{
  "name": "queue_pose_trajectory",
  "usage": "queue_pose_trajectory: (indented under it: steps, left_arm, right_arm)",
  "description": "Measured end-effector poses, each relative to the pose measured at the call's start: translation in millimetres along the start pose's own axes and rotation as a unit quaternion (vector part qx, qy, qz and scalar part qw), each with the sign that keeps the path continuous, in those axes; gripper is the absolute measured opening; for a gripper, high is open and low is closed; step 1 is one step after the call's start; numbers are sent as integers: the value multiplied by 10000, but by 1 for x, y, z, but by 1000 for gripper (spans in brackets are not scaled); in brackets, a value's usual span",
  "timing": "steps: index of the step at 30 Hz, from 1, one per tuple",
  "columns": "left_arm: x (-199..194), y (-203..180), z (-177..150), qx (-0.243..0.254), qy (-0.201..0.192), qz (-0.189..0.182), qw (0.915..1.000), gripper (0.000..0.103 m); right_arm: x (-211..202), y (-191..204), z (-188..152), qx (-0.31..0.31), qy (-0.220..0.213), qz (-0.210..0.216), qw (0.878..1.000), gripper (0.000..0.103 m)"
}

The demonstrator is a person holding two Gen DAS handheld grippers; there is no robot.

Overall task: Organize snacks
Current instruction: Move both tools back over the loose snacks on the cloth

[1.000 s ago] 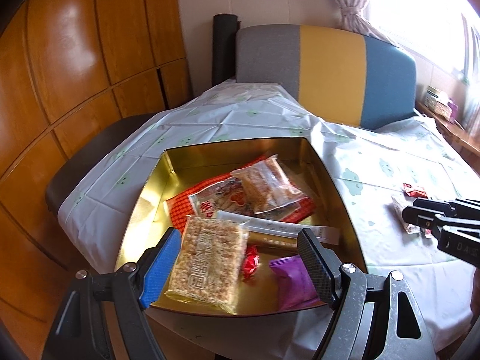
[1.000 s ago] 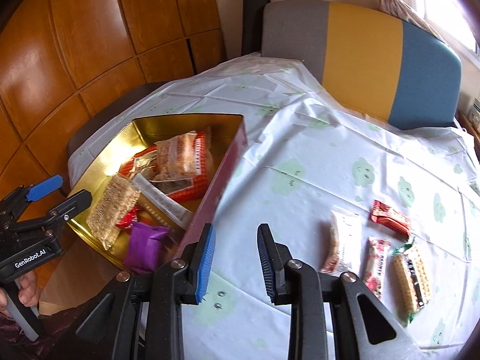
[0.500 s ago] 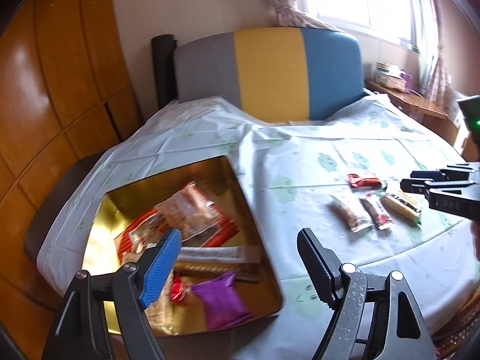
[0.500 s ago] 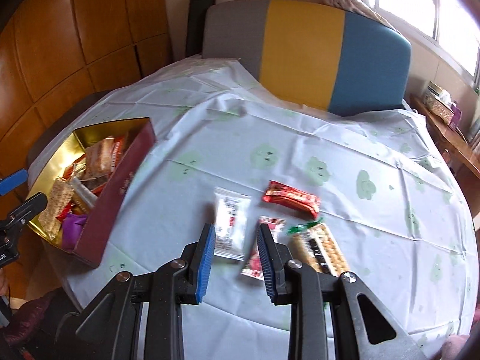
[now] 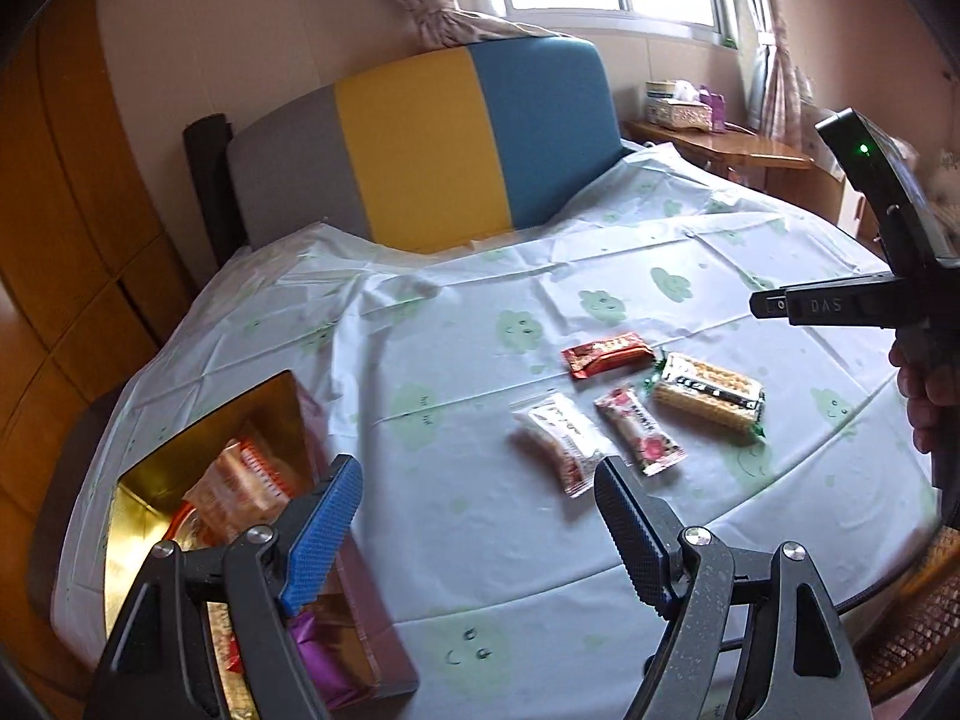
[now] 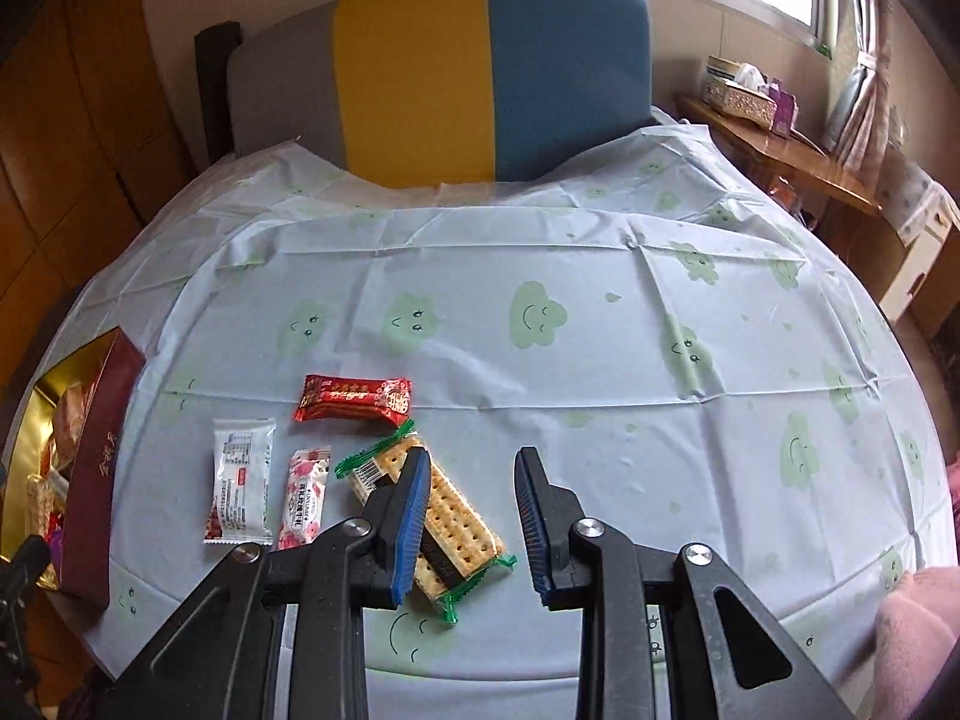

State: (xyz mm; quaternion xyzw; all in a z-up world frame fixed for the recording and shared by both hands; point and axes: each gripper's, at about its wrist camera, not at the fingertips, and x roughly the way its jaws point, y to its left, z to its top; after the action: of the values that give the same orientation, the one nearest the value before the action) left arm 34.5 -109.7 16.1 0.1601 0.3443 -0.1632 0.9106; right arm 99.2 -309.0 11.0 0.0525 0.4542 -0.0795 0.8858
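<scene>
**Four snacks on the cloth, both grippers empty**

The right gripper hangs low over the table, jaws spread wide with nothing between them. Its blue finger covers part of the cracker pack from this angle; whether it touches, I cannot tell. Just left of the crackers lie a pink packet and a white packet, with a red bar beyond them. The gold box sits at the table's left edge, already holding several snacks. The left gripper hovers beside the box, jaws wide apart and empty. A striped chair stands behind the table.
</scene>
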Motion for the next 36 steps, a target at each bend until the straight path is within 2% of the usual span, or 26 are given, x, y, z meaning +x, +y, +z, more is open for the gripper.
queue_pose_trajectory:
  steps: [5,18,32,36]
  left_arm:
    - [17,-23,6,211,135,-157,9996,80]
    - [55,-64,17,507,447,-446,9967,80]
    - [83,-77,20,603,692,-590,9940,80]
    - [91,-59,25,271,800,-765,9935,80]
  right_arm:
    - [5,-8,-1,193,171,-226,9994,29]
    - [6,-23,2,505,203,-344,9979,29]
    - [9,-24,3,532,283,-204,9980,29]
    - [11,-24,3,545,320,-176,9978,29]
